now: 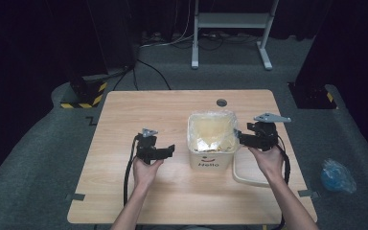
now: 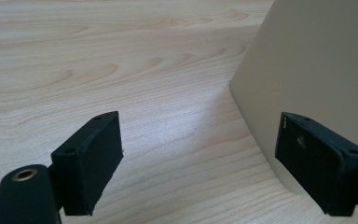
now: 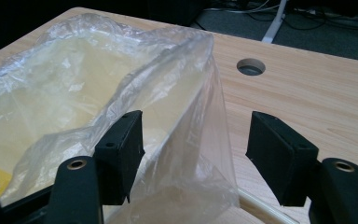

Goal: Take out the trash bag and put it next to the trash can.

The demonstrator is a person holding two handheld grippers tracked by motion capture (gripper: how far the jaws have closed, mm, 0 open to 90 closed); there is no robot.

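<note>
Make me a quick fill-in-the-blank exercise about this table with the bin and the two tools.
1. The cream bin is lined with a clear plastic ____.
2. The word printed on the bin's front is ____.
3. The right tool has its jaws ____, with the liner's edge between them.
4. The left tool hovers over the wooden ____, beside the bin.

Missing words: bag; Hello; open; table

Lined bin (image 1: 211, 160) on wooden table (image 1: 172, 201)
</note>
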